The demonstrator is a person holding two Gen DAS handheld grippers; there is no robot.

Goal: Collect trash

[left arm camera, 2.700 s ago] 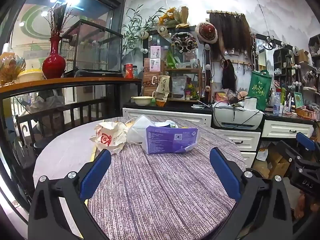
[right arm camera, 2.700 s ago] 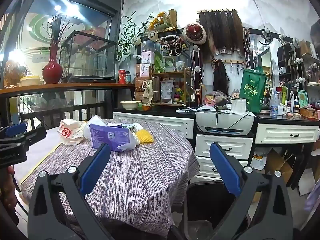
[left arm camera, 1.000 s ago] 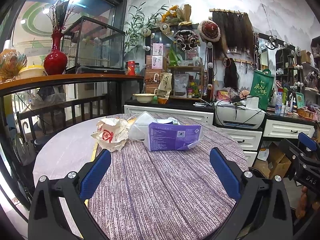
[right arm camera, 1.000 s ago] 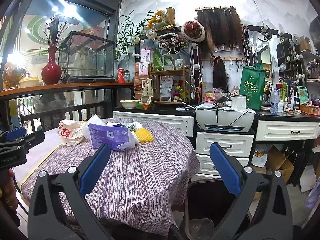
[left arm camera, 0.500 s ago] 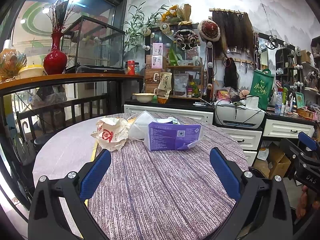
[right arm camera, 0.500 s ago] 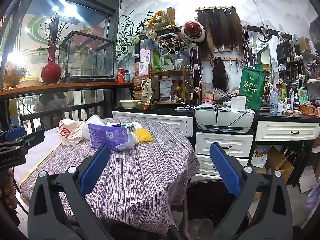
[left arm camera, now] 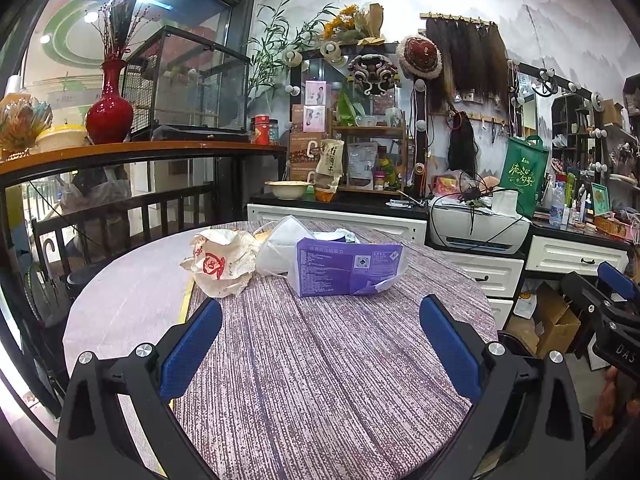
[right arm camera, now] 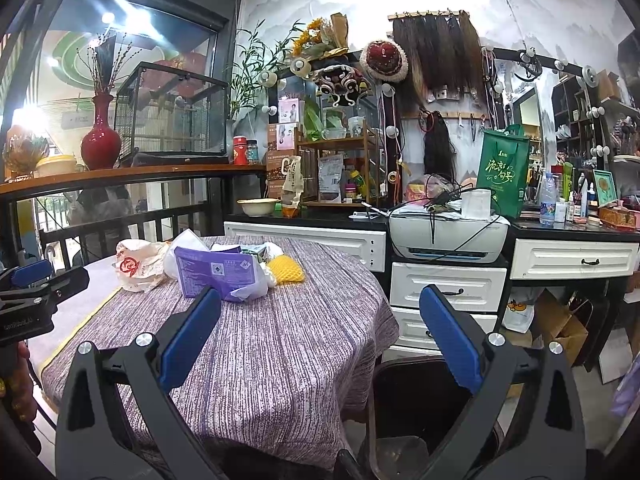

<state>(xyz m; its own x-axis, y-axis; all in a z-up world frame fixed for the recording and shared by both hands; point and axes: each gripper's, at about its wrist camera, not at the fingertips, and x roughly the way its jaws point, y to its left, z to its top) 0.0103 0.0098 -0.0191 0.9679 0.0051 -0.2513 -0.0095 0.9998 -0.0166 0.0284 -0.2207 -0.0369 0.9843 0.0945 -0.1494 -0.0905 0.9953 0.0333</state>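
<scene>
A pile of trash lies at the far side of a round table [left arm camera: 312,380] with a purple striped cloth. It holds a crumpled paper bag with a red print [left arm camera: 222,260], a white mask [left arm camera: 280,246] and a purple packet [left arm camera: 346,266]. The right wrist view shows the same bag [right arm camera: 138,264], the purple packet [right arm camera: 218,272] and a yellow foam net [right arm camera: 284,270]. My left gripper [left arm camera: 320,334] is open and empty, short of the pile. My right gripper [right arm camera: 320,328] is open and empty, over the table's right edge and a black bin [right arm camera: 424,412] below.
White drawers [right arm camera: 448,280] with a printer [right arm camera: 448,232] stand behind the table. A railing shelf with a red vase [left arm camera: 109,110] runs along the left. Cardboard boxes [left arm camera: 556,320] sit on the floor at the right.
Both grippers have held almost still; the views have only drifted slightly. Both stay open and empty.
</scene>
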